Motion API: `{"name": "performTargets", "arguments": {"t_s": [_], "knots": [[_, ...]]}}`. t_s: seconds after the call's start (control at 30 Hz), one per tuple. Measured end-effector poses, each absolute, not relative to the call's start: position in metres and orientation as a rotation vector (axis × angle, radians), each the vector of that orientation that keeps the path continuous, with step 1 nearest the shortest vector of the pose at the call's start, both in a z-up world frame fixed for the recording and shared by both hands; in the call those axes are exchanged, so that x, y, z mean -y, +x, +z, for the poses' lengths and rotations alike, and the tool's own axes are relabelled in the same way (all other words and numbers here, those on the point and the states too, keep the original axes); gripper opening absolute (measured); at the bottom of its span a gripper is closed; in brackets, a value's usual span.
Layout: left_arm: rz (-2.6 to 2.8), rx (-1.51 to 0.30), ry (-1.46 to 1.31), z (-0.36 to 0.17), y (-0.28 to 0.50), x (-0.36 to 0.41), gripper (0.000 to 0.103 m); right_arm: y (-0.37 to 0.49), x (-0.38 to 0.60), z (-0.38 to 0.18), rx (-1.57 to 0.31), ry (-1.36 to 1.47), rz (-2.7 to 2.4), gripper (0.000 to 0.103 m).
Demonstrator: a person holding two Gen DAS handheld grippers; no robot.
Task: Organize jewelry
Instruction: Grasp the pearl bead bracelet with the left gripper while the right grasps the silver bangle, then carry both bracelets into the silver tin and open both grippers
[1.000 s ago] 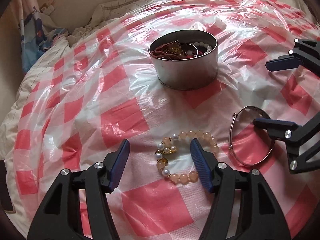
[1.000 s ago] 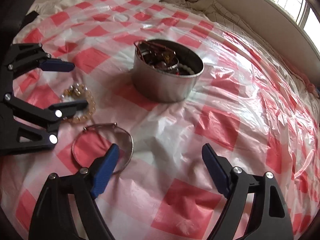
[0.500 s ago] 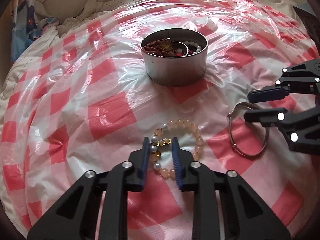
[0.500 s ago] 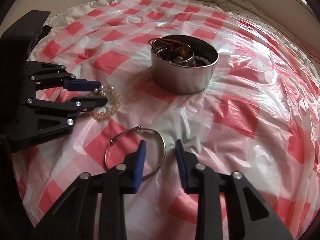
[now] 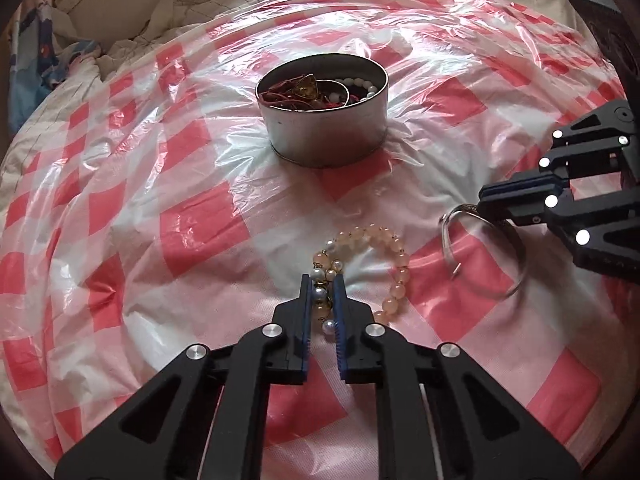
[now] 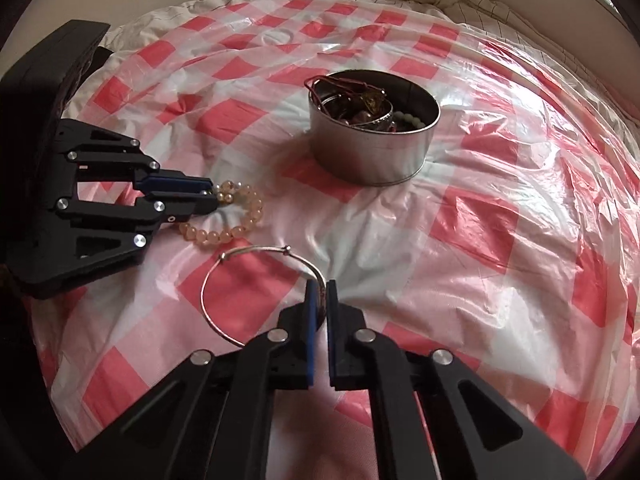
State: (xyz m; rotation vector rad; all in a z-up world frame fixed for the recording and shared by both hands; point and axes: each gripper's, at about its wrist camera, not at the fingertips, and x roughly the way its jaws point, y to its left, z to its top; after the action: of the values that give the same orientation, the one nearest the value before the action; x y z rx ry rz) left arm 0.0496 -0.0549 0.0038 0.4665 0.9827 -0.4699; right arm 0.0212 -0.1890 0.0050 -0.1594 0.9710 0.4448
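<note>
On the near part of the bed, the peach-and-pearl beaded bracelet (image 5: pixel 362 268) and thin silver wire bangle (image 6: pixel 256 280) lie side by side. The left tongs (image 5: pixel 323 280), wide a second ago, are closing on the beads; the right tongs (image 6: pixel 321 286) have clenched the bangle. Both seem ready to lift toward the round metal tin (image 5: pixel 324 136), farther off on the red-checked plastic sheet (image 5: pixel 192 224) over rumpled bedding.

**Shiny Things on a Crinkly Sheet**

The red-and-white checked plastic sheet (image 5: pixel 192 220) looks thin, glossy and wrinkled. The round tin (image 5: pixel 324 136) is dull grey metal. The bead bracelet (image 5: pixel 394 256) is smooth and shiny. The thin bangle (image 6: pixel 224 276) is bright metal wire.
</note>
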Motion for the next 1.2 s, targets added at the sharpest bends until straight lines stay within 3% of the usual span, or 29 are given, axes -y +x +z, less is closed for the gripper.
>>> {"name": "performTargets", "arguments": {"t_s": [0.1,0.2,0.23,0.3,0.33,0.4,0.63,0.77,0.87,0.9,0.97,1.2], "knots": [[-0.456,-0.979,0.435,0.006,0.053,0.05,0.011,0.022,0.191,0.008,-0.963,-0.139,0.445,0.007],[-0.446,-0.98,0.437,0.002,0.055,0.05,0.017,0.023,0.186,0.001,-0.974,-0.168,0.427,0.039],[-0.442,-0.977,0.442,0.002,0.055,0.051,0.018,0.023,0.184,-0.002,-0.982,-0.178,0.43,0.039],[-0.441,-0.978,0.442,0.0,0.056,0.052,0.019,0.022,0.18,-0.004,-0.983,-0.187,0.442,0.034],[-0.443,-0.986,0.443,0.0,0.056,0.052,0.019,0.022,0.179,-0.004,-0.986,-0.188,0.45,0.021],[-0.482,-1.007,0.437,0.003,0.053,0.052,0.008,0.021,0.179,-0.003,-0.991,-0.196,0.457,0.007],[-0.468,-0.993,0.411,0.006,0.055,0.047,0.009,0.022,0.188,0.003,-0.976,-0.168,0.428,0.005],[-0.455,-0.988,0.429,0.002,0.056,0.049,0.022,0.023,0.185,-0.003,-0.999,-0.178,0.429,0.005],[-0.449,-0.991,0.427,-0.001,0.057,0.049,0.024,0.024,0.185,-0.007,-1.009,-0.18,0.429,0.005],[-0.448,-0.993,0.428,-0.001,0.057,0.05,0.022,0.024,0.185,-0.008,-1.008,-0.183,0.429,0.005],[-0.469,-0.987,0.414,0.004,0.055,0.05,0.007,0.021,0.184,-0.005,-0.999,-0.189,0.437,0.005],[-0.461,-0.974,0.388,0.01,0.058,0.044,0.008,0.023,0.189,0.001,-0.984,-0.164,0.425,0.003]]}}
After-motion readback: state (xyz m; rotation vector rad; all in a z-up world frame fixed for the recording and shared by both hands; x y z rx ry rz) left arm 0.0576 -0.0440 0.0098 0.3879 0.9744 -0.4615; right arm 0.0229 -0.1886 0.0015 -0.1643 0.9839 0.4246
